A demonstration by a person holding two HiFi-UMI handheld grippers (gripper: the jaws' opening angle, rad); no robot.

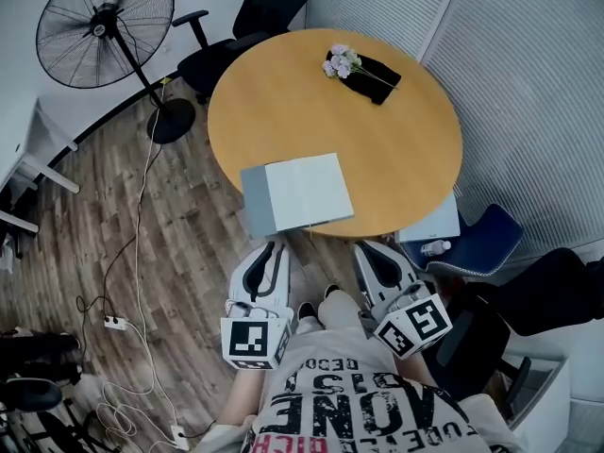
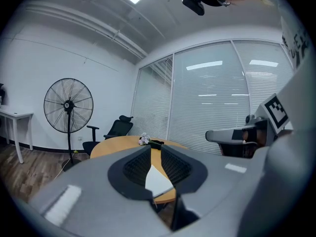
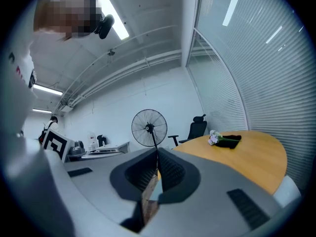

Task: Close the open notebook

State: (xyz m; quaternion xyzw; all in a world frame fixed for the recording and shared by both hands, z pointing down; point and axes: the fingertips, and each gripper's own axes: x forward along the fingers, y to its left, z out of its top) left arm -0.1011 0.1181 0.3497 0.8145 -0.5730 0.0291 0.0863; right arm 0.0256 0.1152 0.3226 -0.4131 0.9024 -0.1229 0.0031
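An office: a round wooden table (image 1: 283,111); black swivel chairs (image 1: 276,0); slatted blinds (image 1: 538,64); a pedestal fan (image 1: 104,26).

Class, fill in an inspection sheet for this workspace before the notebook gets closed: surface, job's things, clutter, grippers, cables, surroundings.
Surface: round wooden table.
Job's things: notebook lies open at the table's near edge, grey cover on the left, white page up.
Clutter: small flowers on a black object at the far side.
Grippers: left gripper short of the table, jaws slightly apart, empty; right gripper beside it, jaws together at the tips, empty.
Cables: white cable trails over the wood floor; power strip.
Surroundings: standing fan, black office chair, blue chair, blinds.
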